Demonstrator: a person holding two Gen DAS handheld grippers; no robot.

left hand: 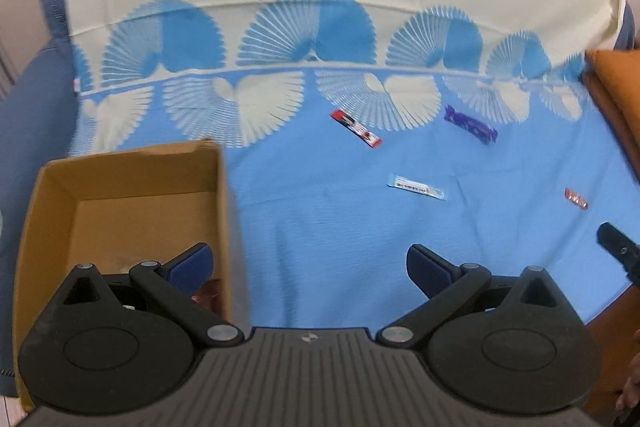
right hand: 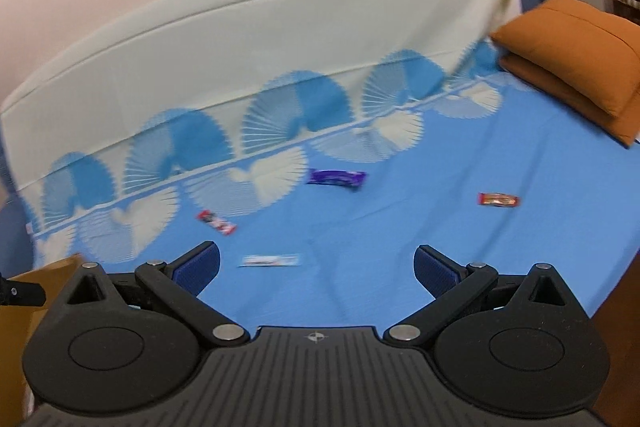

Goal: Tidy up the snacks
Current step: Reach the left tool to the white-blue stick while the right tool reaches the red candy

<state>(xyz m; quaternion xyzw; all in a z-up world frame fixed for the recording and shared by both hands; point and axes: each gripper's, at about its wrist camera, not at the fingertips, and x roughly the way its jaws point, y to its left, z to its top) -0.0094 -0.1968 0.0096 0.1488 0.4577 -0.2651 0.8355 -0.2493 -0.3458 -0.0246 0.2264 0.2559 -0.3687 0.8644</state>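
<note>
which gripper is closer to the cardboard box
Left. The left gripper hangs partly over the cardboard box; the right gripper sits off to the box's right, over the sheet.

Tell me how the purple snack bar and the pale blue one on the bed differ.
The purple snack bar is dark and looks plumper; the pale blue snack bar is light, flat and slim, nearly blending into the sheet. The purple bar lies farther back, by the fan pattern; the pale blue bar lies on plain blue cloth, closest to the right gripper. In the left view, the purple bar slants more steeply than the pale blue bar. Both lie loose and untouched.
</note>
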